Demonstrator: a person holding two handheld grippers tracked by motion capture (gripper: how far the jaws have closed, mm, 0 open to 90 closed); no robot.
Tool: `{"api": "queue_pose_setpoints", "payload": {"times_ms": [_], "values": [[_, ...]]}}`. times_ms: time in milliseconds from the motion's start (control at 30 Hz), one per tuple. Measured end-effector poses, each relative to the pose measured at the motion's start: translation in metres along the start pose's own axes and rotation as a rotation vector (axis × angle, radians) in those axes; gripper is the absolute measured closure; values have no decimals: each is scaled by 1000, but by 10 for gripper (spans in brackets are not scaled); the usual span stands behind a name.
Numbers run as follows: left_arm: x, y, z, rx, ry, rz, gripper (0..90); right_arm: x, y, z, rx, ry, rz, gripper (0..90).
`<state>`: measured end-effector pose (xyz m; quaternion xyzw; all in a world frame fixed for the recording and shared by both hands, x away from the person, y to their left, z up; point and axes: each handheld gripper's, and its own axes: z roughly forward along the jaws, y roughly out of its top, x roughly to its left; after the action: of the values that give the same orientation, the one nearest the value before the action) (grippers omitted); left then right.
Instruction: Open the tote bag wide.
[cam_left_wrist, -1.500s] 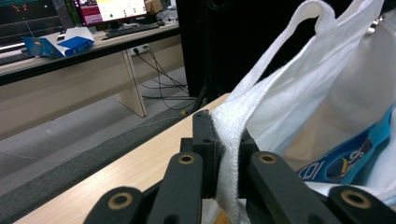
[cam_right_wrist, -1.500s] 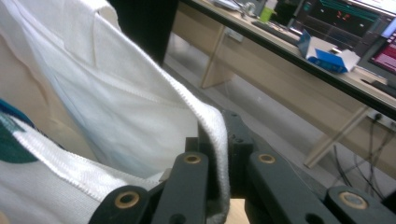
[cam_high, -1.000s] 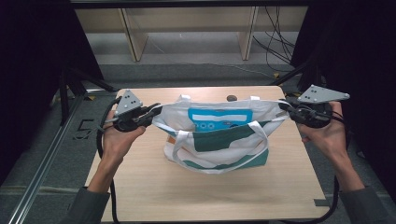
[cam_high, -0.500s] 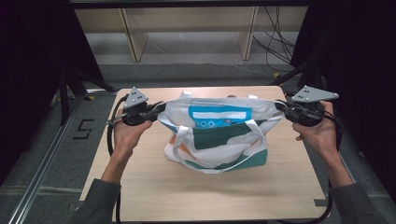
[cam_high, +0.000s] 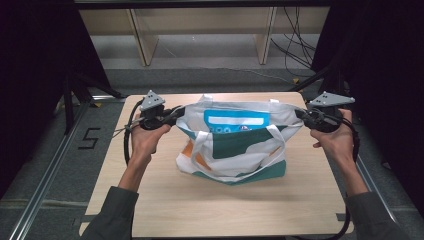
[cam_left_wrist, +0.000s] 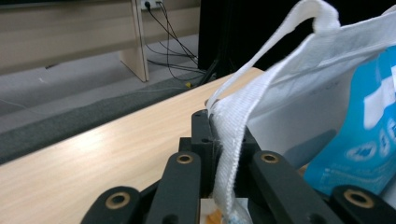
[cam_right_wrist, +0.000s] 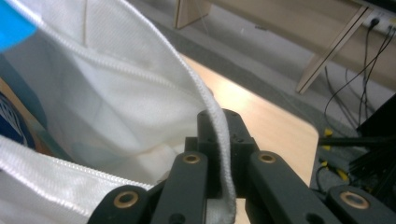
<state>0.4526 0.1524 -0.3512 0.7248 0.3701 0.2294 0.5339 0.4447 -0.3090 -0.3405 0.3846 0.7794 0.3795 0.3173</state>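
A dim room with pale wooden shelving legs and loose cables at the back, grey floor all round, and in the middle a light wooden table (cam_high: 150, 200) where the action sits. Centre stage is a white woven tote bag with teal and orange panels (cam_high: 235, 145), standing on the tabletop with its mouth pulled wide, its long axis running straight across from one hand to the other. On the left, the left gripper (cam_high: 172, 116) has its jaws pressed together on the bag's left rim; in the left gripper view the white webbing edge (cam_left_wrist: 229, 140) runs right down between the black jaws, pinched tight. Over on the right, the right gripper (cam_high: 301, 114) mirrors it, clamped on the opposite rim, and the right gripper view shows the stitched white hem (cam_right_wrist: 219, 140) caught in the same way. So the bag lies inward from both grippers, stretched between them, each hand equally close to its own end. Inside the open mouth there's a bright blue flat packet with a white label band (cam_high: 236, 121) standing upright against the far wall; I can't make out anything else in there. The two white webbing handles (cam_high: 272, 134) flop over the near side. My read: whatever comes next depends on both grips keeping that mouth taut along the left-right line.
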Motion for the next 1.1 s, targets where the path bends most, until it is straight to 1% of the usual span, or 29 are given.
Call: {"api": "queue_pose_setpoints", "payload": {"times_ms": [33, 67, 133, 167, 200, 233, 267, 300, 333, 367, 400, 433, 500, 533, 567, 600, 633, 667, 700, 733, 833, 867, 900, 933, 967, 1000, 1067, 1100], "values": [[1, -2, 3, 7, -7, -7, 840, 0, 0, 0, 0, 0, 0, 879], [0, -3, 5, 16, -6, -8, 839, -1, -3, 2, 25, 9, -4, 879], [0, -4, 10, 32, 0, 2, 841, -1, -10, 8, 47, 9, -1, 878], [0, -5, 12, 35, 1, -3, 841, -1, -10, 8, 47, 9, -1, 878], [0, -6, 13, 37, 2, -8, 841, -2, -11, 9, 48, 11, -17, 876], [0, -8, 14, 41, 1, 0, 843, -1, -13, 9, 50, 13, -30, 872], [-1, -10, 15, 50, 5, 4, 843, -1, -13, 9, 50, 13, -30, 872], [-2, -12, 16, 59, 10, 14, 844, 1, -13, 8, 48, 11, -18, 872], [-2, -14, 17, 70, 18, 24, 845, 1, -13, 8, 47, 16, -31, 872], [0, -18, 18, 86, 25, 39, 845, 1, -13, 8, 47, 16, -31, 872], [1, -29, 21, 110, 27, 24, 845, 3, -14, 11, 67, 24, -42, 872], [1, -29, 21, 110, 27, 24, 844, 4, -16, 12, 78, 24, -31, 871], [4, -42, 24, 127, 18, -1, 844, 5, -17, 15, 75, 24, -38, 870], [5, -52, 26, 133, 3, -16, 844, 8, -22, 18, 82, 20, -49, 866], [5, -52, 26, 133, 3, -16, 844, 8, -22, 18, 82, 20, -49, 866], [4, -56, 27, 138, -1, -19, 844, 7, -23, 19, 79, 20, -48, 866], [4, -60, 28, 145, -6, -23, 843, 9, -26, 20, 79, 23, -30, 866], [3, -67, 29, 152, -11, -20, 842, 8, -29, 19, 94, 37, -40, 866], [3, -67, 29, 152, -11, -20, 842, 8, -29, 19, 94, 37, -40, 866], [4, -71, 30, 157, -15, -20, 841, 10, -33, 19, 80, 33, -37, 865], [3, -76, 30, 165, -11, -23, 841, 10, -37, 20, 83, 41, -40, 865], [1, -80, 30, 185, -12, -25, 841, 11, -41, 21, 87, 46, -43, 866], [1, -80, 30, 185, -12, -25, 842, 11, -41, 21, 87, 46, -43, 866], [0, -82, 30, 177, -12, -26, 843, 14, -48, 22, 91, 54, -28, 865], [0, -84, 30, 181, -17, -26, 843, 14, -48, 22, 91, 54, -28, 865], [0, -88, 30, 182, -20, -30, 844, 16, -51, 22, 89, 60, -13, 866], [0, -97, 31, 197, -31, -36, 842, 16, -62, 24, 92, 82, -19, 866], [-1, -100, 32, 199, -38, -41, 842, 19, -66, 25, 96, 83, -7, 866]]}}
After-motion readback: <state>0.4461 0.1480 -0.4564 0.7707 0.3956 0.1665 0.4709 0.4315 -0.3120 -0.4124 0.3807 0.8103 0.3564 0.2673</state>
